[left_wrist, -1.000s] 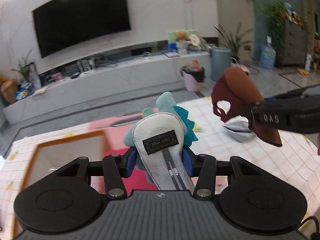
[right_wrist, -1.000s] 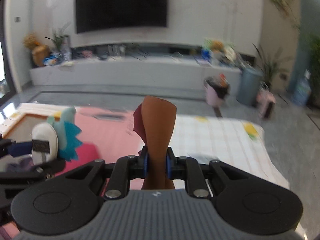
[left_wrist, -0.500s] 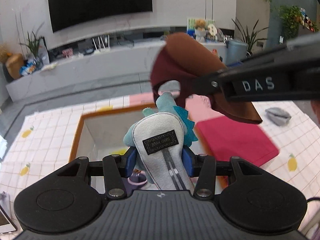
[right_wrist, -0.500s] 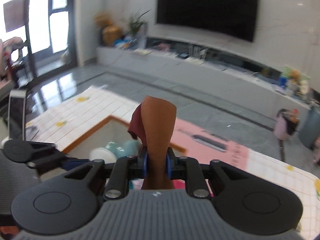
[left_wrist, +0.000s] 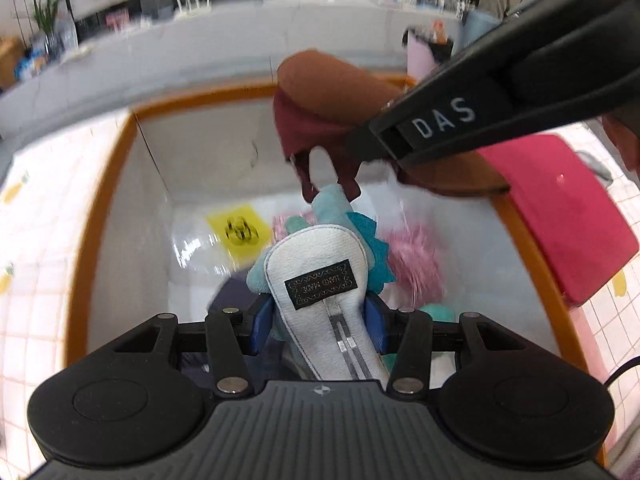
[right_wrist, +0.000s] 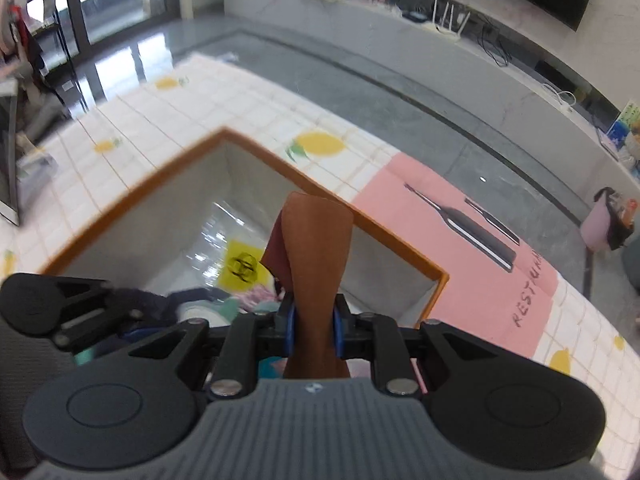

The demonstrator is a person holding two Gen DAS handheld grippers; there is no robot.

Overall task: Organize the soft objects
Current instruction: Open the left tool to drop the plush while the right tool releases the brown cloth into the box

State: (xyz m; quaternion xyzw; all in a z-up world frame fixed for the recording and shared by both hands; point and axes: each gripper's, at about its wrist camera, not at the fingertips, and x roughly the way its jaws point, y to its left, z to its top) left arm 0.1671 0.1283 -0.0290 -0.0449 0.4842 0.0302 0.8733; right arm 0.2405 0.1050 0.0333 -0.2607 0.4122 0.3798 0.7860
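Orange-rimmed box (left_wrist: 120,184) sits on the checked bench (right_wrist: 256,100); both grippers hang over its open mouth, each carrying a soft item.

Left gripper (left_wrist: 318,320): clamped on a plush toy (left_wrist: 320,276), grey-white felt panel with a black sewn label facing the camera, teal body and darker teal spikes poking out past the pads. It points steeply down into the box, toy nose above the pile.

Right gripper (right_wrist: 313,330): clenched on a brown leather piece (right_wrist: 316,264), tan face, maroon back, cut-out scalloped edge hanging loose. In the left view it hovers just above and beyond the toy, over the box's far half.

Already in the box: pink fluffy item (left_wrist: 416,264), something dark navy (left_wrist: 232,300), yellow sticker (left_wrist: 238,230) on the glossy floor.

Step in hand, as I read it: drop both into the box.
- Lower until each item is well below the rim before letting go; leather is floppy and could drape over the orange edge.
- Release one at a time, or spread the grippers apart; they're close and the leather could snag on the toy.
- Open wide for the toy, plush may cling to the pads.
- Aim for the free floor near the sticker, not on top of the pink heap.

Red pad (left_wrist: 572,216) lies just right of the box, not involved.
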